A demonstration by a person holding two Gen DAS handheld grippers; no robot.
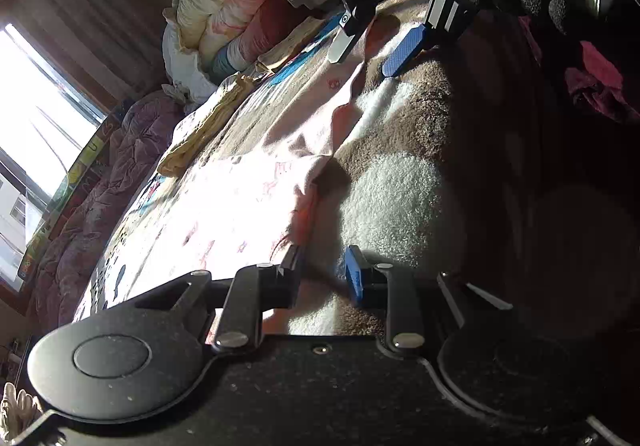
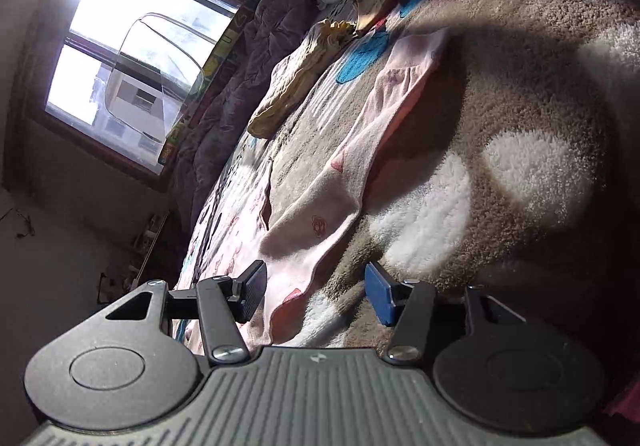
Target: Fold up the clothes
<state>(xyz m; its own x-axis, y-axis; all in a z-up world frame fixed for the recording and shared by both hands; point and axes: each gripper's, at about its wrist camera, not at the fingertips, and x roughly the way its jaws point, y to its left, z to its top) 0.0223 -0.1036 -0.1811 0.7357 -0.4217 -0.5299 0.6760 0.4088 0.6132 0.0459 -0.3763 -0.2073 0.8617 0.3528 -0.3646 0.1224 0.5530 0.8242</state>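
Observation:
A pale pink garment (image 1: 240, 182) with small red prints lies spread on a brown blanket with white spots (image 1: 392, 190). At its near edge my left gripper (image 1: 323, 266) stands open. The black finger is by the pink hem, the blue pad over the blanket, and nothing is pinched. At the garment's far end my right gripper (image 1: 372, 50) hovers, jaws apart. In the right wrist view the right gripper (image 2: 316, 286) is open with the edge of the pink garment (image 2: 320, 214) lying loose between its fingers, on the blanket (image 2: 520, 86).
A yellow garment (image 1: 208, 122) (image 2: 296, 86) lies folded beyond the pink one. Piled bedding and clothes (image 1: 224, 14) sit at the far end. A purple quilt (image 1: 104, 182) lines the bright window (image 1: 36, 94). Dark red cloth (image 1: 596, 82) lies in shadow at right.

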